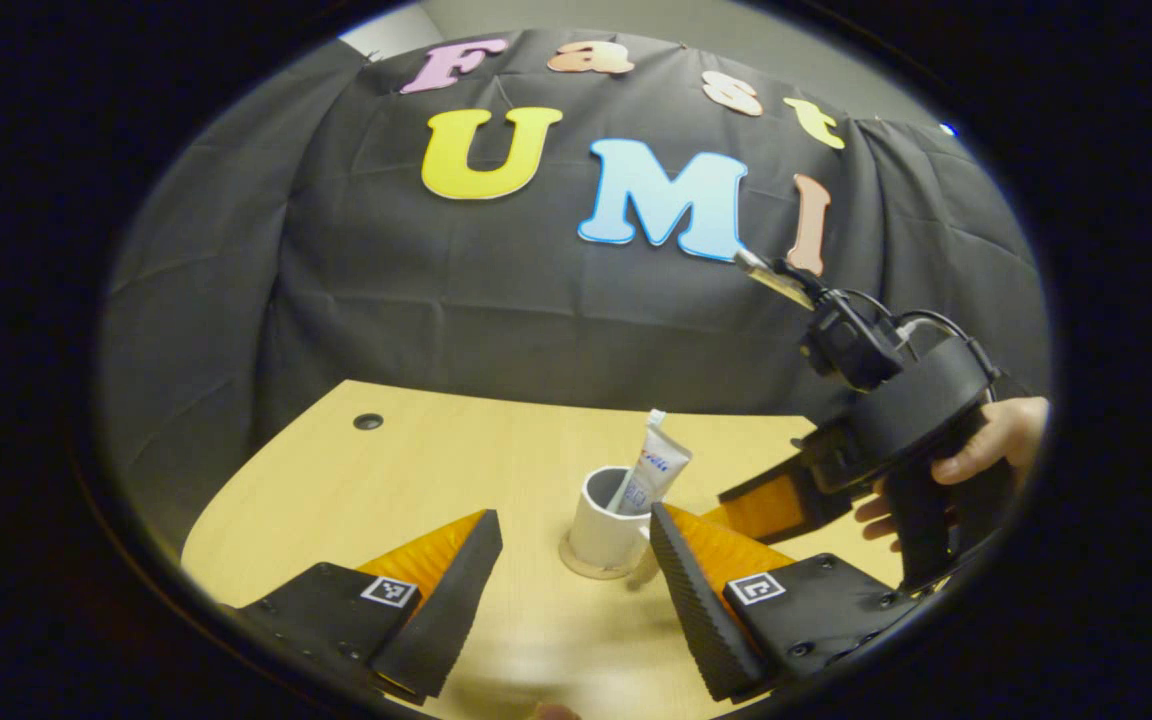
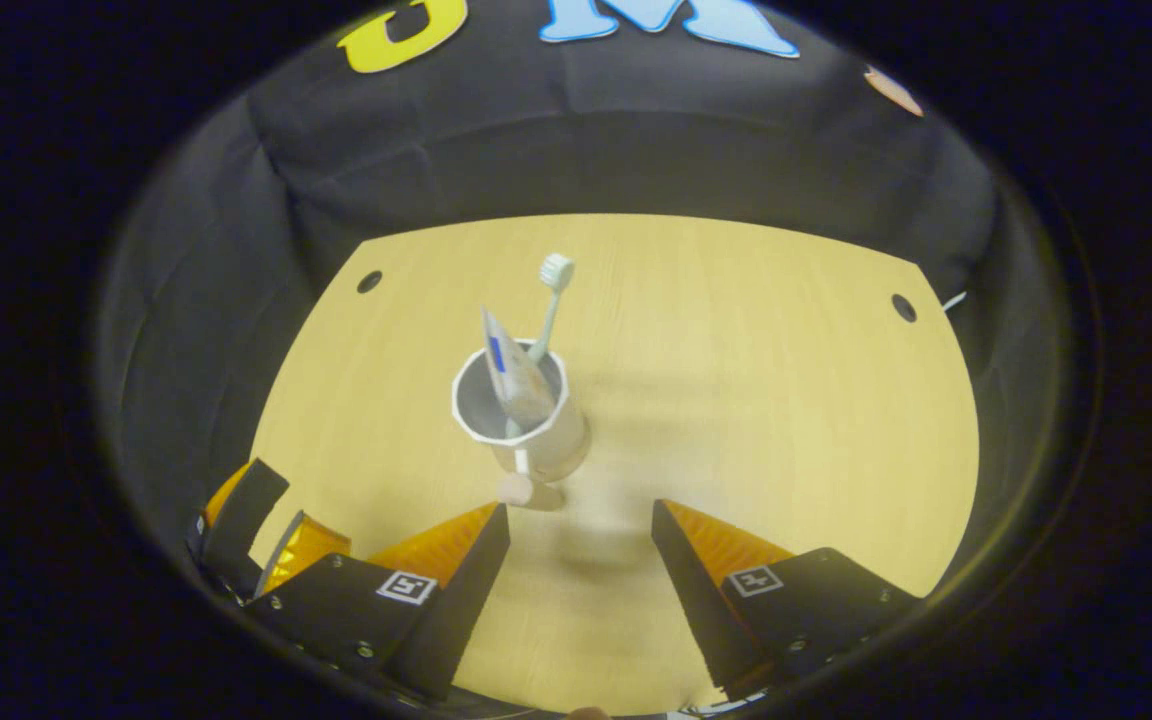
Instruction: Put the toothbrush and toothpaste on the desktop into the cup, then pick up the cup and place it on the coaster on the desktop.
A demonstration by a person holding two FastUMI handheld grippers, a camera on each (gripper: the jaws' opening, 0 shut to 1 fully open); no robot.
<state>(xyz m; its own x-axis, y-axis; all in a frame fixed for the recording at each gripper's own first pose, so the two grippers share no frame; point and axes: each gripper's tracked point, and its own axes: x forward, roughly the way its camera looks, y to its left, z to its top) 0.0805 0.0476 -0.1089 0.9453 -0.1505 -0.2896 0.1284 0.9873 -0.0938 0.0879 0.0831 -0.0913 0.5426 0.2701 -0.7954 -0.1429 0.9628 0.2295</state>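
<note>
**Booth desk, cup loaded and seated on coaster: inventory of one moment**

Black cloth walled the booth behind a pale wooden desk point(image 2: 736, 360) with a small round hole near each far corner.

Left gripper view, left to right:
- Left gripper point(image 1: 576, 570), lower centre: fingers spread wide, nothing between them, released. The desk lay bare under the gap.
- Cup point(image 1: 608, 520), white, centre of frame, just beyond the fingertips and close to the right-hand one. It stood on the coaster point(image 1: 586, 568), a tan disc whose edge showed under the base.
- Toothpaste point(image 1: 654, 465), a white tube, stood in the cup, leaning to the right over the rim.
- Right gripper point(image 1: 786, 500), right of frame, carried by a hand point(image 1: 996, 440), raised beside the cup and apart from it.

Right gripper view, left to right:
- Left gripper's fingers, lower left edge.
- Cup, centre, upright, with the tube and the toothbrush point(image 2: 548, 305) both inside, the brush head up and tilted to the right.
- Right gripper's own fingers, bottom, parted and empty.

Assessment: both items were in the cup and the cup appeared seated on the coaster, so the task looked essentially complete.

Risk: the left gripper's right-hand finger sat near the cup wall; a careless pull-back could clip it, tip the top-heavy load or slide the cup off the coaster.
</note>
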